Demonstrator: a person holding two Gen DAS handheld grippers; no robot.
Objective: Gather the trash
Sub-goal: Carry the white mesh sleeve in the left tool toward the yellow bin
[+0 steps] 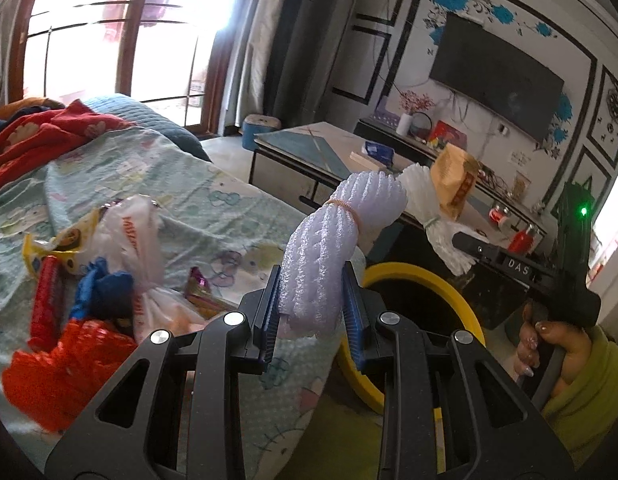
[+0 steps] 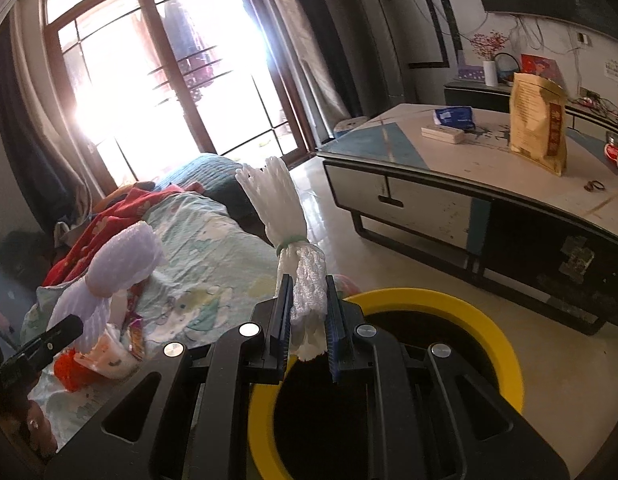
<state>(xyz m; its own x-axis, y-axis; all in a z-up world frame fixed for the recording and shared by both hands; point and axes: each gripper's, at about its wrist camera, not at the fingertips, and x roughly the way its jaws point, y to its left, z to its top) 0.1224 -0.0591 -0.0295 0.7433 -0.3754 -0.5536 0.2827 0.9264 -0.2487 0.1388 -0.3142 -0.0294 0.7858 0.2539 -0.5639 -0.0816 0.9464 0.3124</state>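
A pale lilac foam net sleeve [image 1: 329, 248], bound by an orange rubber band, was clamped between the narrow jaws of the left gripper [image 1: 312, 312]; its lower end was hidden behind the blue pads. A white foam net sleeve [image 2: 297, 256], tied with a green band, was pinched likewise by the right gripper [image 2: 307, 320], its frayed tip showing below the jaws. Both sleeves were held beside the bed [image 1: 213, 208], with the yellow-rimmed bin [image 2: 489, 320] just below the right gripper; the bin's dark inside could not be made out, and its near rim was covered by the gripper body. More trash was seen on the bedsheet: a knotted plastic bag [image 1: 137, 248], red netting [image 1: 69, 364], a red wrapper [image 1: 47, 300] and a blue scrap [image 1: 101, 288], blurred and partly overlapping. A gold packet [image 2: 537, 128] stood on the desk [image 2: 489, 160], which was cut off at the right edge. Only part of the hand [image 1: 549, 344] on the right gripper's handle was visible.
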